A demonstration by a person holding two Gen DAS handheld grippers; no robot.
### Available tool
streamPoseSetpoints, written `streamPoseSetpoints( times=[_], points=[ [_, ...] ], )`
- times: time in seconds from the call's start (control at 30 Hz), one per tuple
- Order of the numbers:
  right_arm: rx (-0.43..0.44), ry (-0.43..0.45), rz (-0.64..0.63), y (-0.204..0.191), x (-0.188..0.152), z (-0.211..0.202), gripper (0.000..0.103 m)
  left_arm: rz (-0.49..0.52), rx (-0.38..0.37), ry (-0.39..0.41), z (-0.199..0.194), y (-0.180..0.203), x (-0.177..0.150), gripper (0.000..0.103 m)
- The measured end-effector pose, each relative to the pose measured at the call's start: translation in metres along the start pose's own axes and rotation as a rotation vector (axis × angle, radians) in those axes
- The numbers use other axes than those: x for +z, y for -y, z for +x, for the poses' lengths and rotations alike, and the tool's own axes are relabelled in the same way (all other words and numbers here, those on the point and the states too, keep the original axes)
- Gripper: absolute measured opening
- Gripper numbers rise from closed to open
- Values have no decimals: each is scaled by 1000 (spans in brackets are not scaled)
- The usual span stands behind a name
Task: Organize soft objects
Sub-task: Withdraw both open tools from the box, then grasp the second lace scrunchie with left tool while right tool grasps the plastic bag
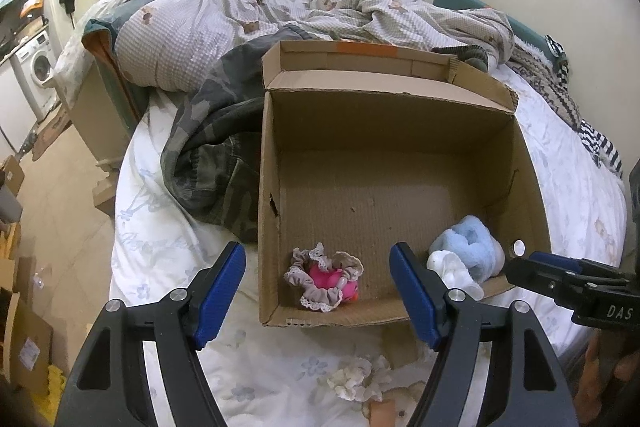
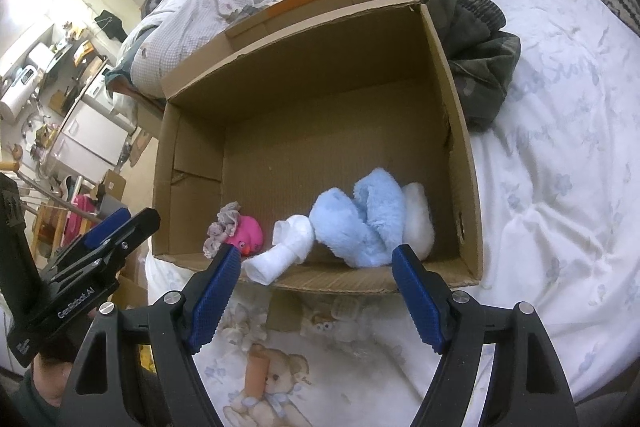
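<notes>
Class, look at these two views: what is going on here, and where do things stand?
A person holds two blue-padded grippers over an open brown cardboard box on a bed. Both the left gripper and the right gripper are open and hold nothing. In the box lie a pink toy in a frilly grey scrunchie, a white sock and a fluffy light-blue plush. A frilly white scrunchie lies outside.

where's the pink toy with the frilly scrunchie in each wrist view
Left wrist view: the pink toy lies in the near left corner of the cardboard box, between the left gripper fingers.
Right wrist view: the pink toy is at the box's near left, just above the right gripper's left finger.
Shared landmark: the fluffy blue plush to its right.
</notes>
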State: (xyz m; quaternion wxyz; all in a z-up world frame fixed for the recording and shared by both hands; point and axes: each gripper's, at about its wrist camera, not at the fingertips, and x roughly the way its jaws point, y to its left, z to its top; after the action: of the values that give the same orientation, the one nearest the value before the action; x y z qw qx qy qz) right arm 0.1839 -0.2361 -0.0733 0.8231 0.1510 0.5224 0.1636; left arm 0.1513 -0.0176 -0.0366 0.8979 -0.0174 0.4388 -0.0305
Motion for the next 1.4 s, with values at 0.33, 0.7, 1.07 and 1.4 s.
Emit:
streamPoseSetpoints(
  times=[0.33, 0.7, 1.07, 1.4],
  points=[
    [1, -3, -1, -2, -5, -4, 83, -4, 21, 12, -15, -4, -6, 72],
    [-7, -24, -25, -7, -18, -11, 83, -86, 49, -12, -24, -13, -22, 72],
    [-16, -51, -31, 7, -29, -25, 83, -90, 58, -37, -31, -11, -35, 72],
    [-37, -83, -34, 6, -35, -20, 103, -78, 72, -101, -20, -9, -45, 72]
  ],
)
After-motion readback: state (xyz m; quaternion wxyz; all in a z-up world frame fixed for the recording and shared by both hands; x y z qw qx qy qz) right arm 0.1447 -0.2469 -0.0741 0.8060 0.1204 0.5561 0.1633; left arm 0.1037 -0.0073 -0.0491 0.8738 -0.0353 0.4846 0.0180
